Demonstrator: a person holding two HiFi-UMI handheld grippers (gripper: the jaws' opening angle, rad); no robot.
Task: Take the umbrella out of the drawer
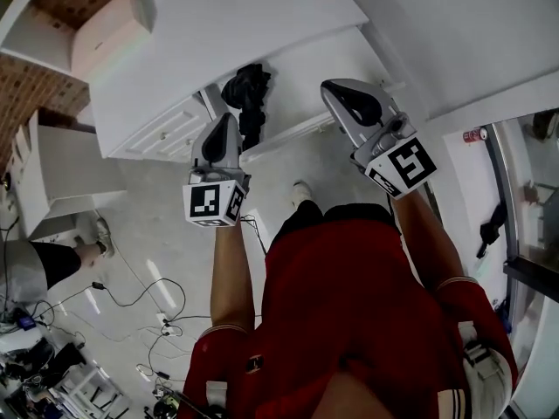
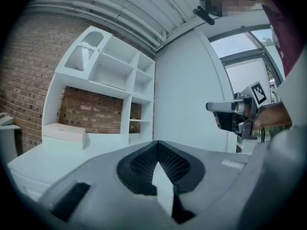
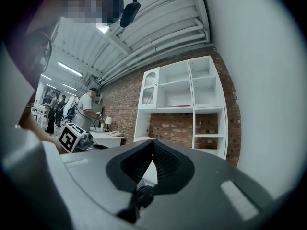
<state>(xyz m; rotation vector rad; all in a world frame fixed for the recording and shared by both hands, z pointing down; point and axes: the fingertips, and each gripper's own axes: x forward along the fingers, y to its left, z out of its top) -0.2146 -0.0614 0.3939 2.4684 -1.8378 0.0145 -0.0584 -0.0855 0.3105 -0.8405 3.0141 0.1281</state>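
Observation:
A black folded umbrella lies bunched in the open white drawer of a low white cabinet, seen in the head view. My left gripper hangs just short of the umbrella's near end, its jaws shut and empty. My right gripper is level to the right of the umbrella, over the drawer's bare bottom, and its jaws meet at the tips with nothing gripped. Each gripper view looks over closed pads at a white shelf unit, and the umbrella is not plainly seen there.
A pale box sits on the cabinet top. Cables trail over the floor behind me, beside another person's leg. A glass door frame stands at the right. Brick wall and shelves lie ahead.

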